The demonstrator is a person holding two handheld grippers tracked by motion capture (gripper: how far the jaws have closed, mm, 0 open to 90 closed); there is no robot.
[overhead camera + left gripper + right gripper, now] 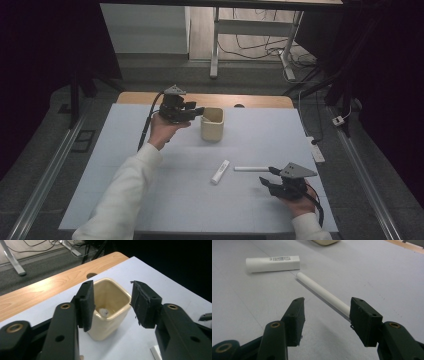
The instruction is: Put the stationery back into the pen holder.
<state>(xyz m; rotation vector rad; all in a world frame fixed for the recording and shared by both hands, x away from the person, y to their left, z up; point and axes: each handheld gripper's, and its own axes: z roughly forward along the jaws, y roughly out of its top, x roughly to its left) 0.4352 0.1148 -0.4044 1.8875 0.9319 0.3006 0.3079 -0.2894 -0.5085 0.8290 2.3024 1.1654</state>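
Note:
A cream square cup point(212, 124) point(110, 307) stands upright on the white table sheet, with a small white thing point(104, 312) lying at its bottom. My left gripper point(198, 111) point(112, 305) hovers open just left of the cup's rim, empty. A thick white tube with a printed label point(220, 171) point(273, 263) lies near the middle. Beside it rests a thin white stick point(251, 168) point(323, 293). My right gripper point(267, 176) point(327, 320) is open low over the table, its jaws short of the stick's near end, the stick passing behind its right jaw.
The white sheet point(150, 200) covers a wooden table point(260, 101) whose far edge shows a round cable hole point(91, 275). Beyond stand a desk frame point(215, 45) and floor cables point(255, 47). A power strip point(317, 152) lies off the table's right edge.

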